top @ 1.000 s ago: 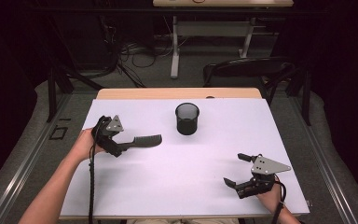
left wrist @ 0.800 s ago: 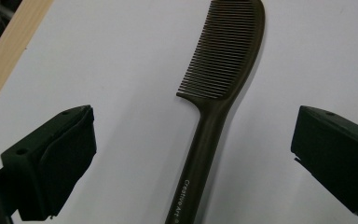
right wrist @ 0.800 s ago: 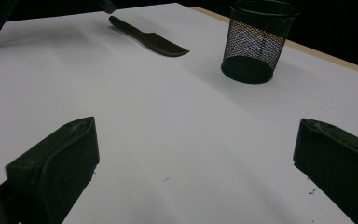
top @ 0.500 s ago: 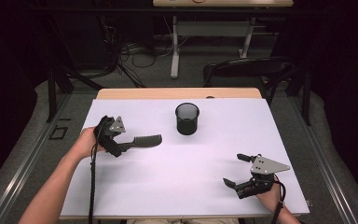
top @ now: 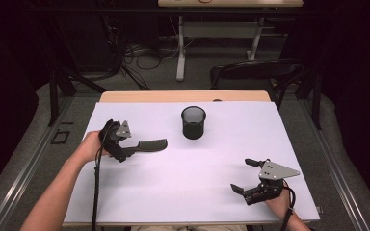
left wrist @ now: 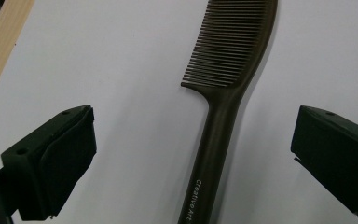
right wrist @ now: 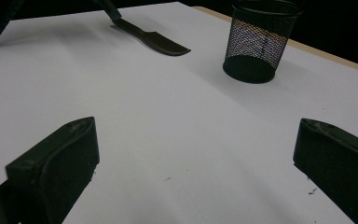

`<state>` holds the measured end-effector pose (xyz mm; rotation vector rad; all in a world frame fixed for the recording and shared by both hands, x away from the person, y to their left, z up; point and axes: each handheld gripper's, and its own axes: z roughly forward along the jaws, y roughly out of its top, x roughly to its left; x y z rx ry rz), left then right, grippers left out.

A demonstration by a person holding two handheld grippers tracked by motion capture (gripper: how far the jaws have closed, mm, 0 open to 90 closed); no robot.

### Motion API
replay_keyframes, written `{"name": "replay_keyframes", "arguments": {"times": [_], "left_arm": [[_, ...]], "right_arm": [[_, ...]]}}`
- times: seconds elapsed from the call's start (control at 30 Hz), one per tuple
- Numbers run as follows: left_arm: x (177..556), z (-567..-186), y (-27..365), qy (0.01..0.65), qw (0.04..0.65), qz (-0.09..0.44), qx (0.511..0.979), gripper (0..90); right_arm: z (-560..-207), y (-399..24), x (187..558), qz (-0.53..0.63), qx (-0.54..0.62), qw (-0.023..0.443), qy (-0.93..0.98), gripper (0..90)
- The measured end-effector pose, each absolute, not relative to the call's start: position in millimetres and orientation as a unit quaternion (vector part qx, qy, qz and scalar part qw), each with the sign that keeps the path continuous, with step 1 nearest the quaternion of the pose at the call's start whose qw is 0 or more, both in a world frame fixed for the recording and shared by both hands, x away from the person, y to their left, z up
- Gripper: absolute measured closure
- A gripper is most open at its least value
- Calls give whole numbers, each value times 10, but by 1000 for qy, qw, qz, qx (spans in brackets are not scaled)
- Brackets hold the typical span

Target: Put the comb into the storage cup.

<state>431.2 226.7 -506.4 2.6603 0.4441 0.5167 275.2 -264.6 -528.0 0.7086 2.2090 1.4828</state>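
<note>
1. My left tongs [top: 134,149] sit at the left of the white surface [top: 197,183], well to the left of the black mesh cup [top: 193,122] and slightly nearer to me than it. Their jaws are spread wide, one on each side of the comb's handle, and neither touches it in the left gripper view.
2. The dark comb [left wrist: 219,112] lies flat on the surface between those jaws, its handle toward my left hand [top: 92,144] and its toothed end pointing toward the mesh cup. From the high view it stops well short of the cup, with bare surface between them.
3. The mesh cup stands upright near the far edge of the surface, about midway across. Nothing touches it.
4. My right tongs [top: 243,175] rest to the right of the cup and much nearer to me, close to the near edge of the surface. Their jaws gape wide with nothing between them; the right gripper view looks across bare surface to the cup [right wrist: 260,43] and the comb's toothed end [right wrist: 156,42].
</note>
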Motion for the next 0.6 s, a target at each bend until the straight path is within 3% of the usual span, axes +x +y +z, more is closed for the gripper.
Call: {"name": "replay_keyframes", "arguments": {"times": [0.4, 0.6], "left_arm": [[4382, -5149, 2244, 147, 166, 177, 959, 4], [4412, -5185, 2225, 137, 150, 159, 966, 128]], "right_arm": [[-5287, -2640, 2757, 528, 251, 191, 789, 0], [-5289, -2643, 2760, 524, 251, 190, 791, 0]]}}
